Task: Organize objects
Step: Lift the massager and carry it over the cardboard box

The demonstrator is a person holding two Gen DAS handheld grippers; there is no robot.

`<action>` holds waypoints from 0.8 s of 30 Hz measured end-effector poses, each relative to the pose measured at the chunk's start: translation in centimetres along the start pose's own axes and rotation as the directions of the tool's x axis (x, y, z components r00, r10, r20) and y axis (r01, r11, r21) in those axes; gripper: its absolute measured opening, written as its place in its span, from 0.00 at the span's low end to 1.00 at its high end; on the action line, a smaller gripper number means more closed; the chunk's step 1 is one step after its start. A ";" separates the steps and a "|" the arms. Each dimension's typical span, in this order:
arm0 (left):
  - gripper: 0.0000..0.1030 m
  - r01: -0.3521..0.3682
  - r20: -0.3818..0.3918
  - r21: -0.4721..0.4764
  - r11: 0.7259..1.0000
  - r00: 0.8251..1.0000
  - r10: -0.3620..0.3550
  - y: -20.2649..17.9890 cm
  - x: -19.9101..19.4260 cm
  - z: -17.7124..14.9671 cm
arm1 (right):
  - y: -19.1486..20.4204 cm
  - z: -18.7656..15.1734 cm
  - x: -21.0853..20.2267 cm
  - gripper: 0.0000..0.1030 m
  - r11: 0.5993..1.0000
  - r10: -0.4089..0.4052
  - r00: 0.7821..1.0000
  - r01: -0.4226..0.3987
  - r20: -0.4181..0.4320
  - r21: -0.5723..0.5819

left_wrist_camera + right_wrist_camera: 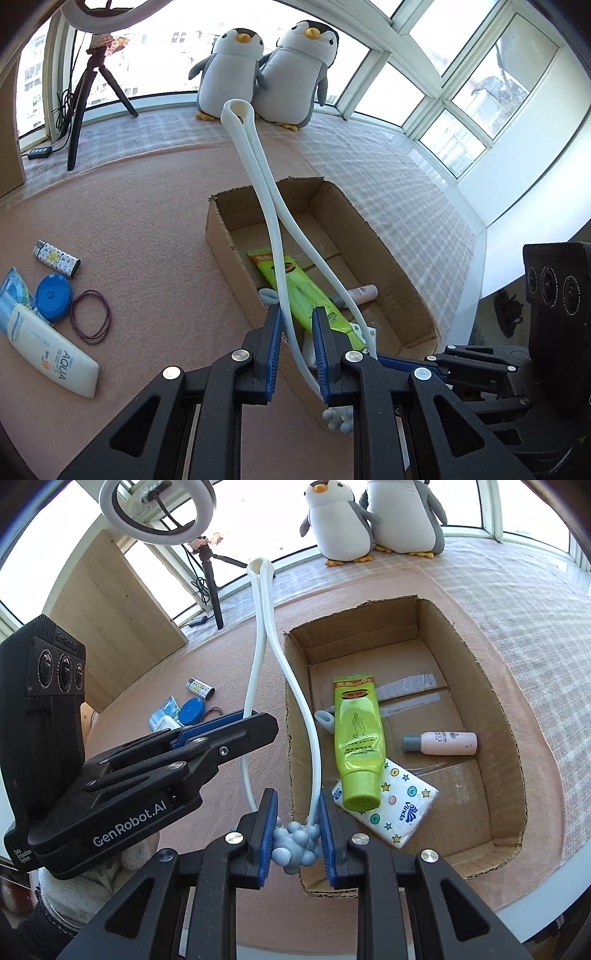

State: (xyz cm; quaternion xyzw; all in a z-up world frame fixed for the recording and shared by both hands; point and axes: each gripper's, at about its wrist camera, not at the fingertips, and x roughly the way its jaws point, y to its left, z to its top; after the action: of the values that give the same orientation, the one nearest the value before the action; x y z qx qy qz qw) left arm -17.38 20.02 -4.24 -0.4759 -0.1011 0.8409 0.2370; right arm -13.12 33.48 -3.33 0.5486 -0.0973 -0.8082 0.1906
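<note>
Cream rubbery massager [271,206], light and springy, stands looped above the cardboard box [495,701]. Left claw [297,332] clamps 1 arm; right claw [297,830] clamps the knobbly blue ends at 6 o'clock, the surest hold.

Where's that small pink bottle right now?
In the right wrist view the small pink bottle lies on its side on the floor of the cardboard box, right of the green tube.
</note>
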 end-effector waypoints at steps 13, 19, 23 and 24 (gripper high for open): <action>0.18 -0.006 -0.053 0.103 0.995 0.999 0.011 -4.8 4.6 1.0 | -4.6 0.1 -0.9 0.20 0.997 -0.045 0.999 0.045 0.003 0.057; 0.18 -0.007 -0.063 0.116 0.993 0.998 0.015 -4.8 4.7 0.9 | -5.4 -0.2 -0.9 0.21 0.995 -0.058 0.998 0.057 0.007 0.082; 0.34 -0.033 -0.051 0.097 0.995 0.998 0.038 -4.3 4.2 1.0 | -6.1 -0.3 -0.8 0.34 0.991 -0.052 0.999 0.052 0.000 0.124; 0.35 -0.038 -0.047 0.095 0.995 0.998 0.043 -4.1 4.0 1.0 | -6.1 -0.3 -0.9 0.37 0.990 -0.056 0.998 0.055 0.004 0.127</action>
State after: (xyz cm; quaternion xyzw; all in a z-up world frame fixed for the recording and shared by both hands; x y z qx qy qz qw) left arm -18.75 25.60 -5.07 -0.4863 -0.0458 0.8376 0.2447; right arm -13.78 39.45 -4.92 0.5589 -0.1338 -0.8076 0.1323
